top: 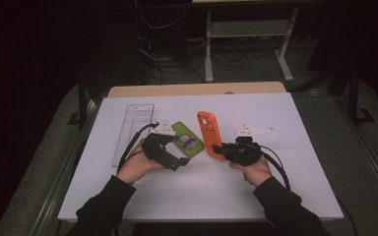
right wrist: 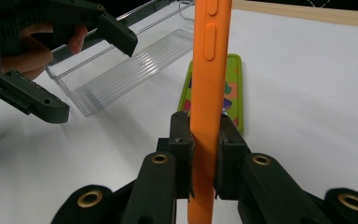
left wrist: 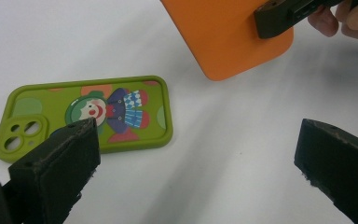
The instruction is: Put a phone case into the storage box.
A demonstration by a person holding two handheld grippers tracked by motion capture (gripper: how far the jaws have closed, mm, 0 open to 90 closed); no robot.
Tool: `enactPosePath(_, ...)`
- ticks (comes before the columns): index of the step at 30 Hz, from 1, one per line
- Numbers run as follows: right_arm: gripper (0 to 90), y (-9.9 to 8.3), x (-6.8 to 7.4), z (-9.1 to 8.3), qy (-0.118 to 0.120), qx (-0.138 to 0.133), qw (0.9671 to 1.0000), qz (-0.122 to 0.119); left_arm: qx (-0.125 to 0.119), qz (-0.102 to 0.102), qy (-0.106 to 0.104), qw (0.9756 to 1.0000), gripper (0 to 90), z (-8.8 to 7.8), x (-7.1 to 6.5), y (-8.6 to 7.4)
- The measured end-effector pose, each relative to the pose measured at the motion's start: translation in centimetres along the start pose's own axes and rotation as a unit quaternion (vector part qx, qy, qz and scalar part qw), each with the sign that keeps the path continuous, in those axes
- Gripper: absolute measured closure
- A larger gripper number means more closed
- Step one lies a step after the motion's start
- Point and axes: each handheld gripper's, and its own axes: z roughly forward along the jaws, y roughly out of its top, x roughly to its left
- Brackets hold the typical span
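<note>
The orange phone case (top: pixel 210 133) stands on edge above the white table (top: pixel 275 187), pinched near its lower end between the closed jaws of the right gripper (top: pixel 220 148) — both pads press flat on its faces in the right gripper view. Just beside it the green clown phone case (top: pixel 187 139) lies flat, camera holes away from the orange one. The left gripper (top: pixel 179 161) hangs over the green case, jaws wide apart, holding nothing. Farther left lies a clear plastic tray (top: pixel 132 129).
</note>
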Motion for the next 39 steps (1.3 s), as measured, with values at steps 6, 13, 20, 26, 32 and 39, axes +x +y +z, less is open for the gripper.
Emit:
enactPosePath(6, 78.6, -0.1, 0.1, 0.1, -0.014, 0.0, 0.9998, -0.015, -0.031, -0.023, 0.0, 0.9992, 0.0, -0.2, 0.2, 0.2)
enactPosePath(13, 78.6, -0.2, 0.6, 0.4, -0.016, -0.002, 0.9998, -0.014, -0.07, -0.053, -0.001, 0.9961, 0.0, -0.4, 0.4, 0.8)
enactPosePath(20, 78.6, -0.2, 1.1, 0.7, -0.009, -0.01, 0.9999, -0.01, -0.087, -0.06, -0.004, 0.9944, 0.0, -0.2, 0.3, 1.7)
enactPosePath(26, 78.6, -0.1, 1.6, 1.0, -0.004, -0.016, 0.9998, -0.013, -0.103, -0.066, -0.005, 0.9925, 0.0, 0.0, 0.5, 2.5)
enactPosePath(32, 78.7, -0.1, 2.0, 1.3, -0.002, -0.021, 0.9997, -0.014, -0.114, -0.07, -0.013, 0.991, 0.0, 0.2, 0.6, 3.1)
enactPosePath(39, 78.7, 0.0, 2.3, 1.5, 0.003, -0.024, 0.9997, -0.012, -0.134, -0.082, -0.02, 0.9873, 0.0, 0.5, 0.9, 3.8)
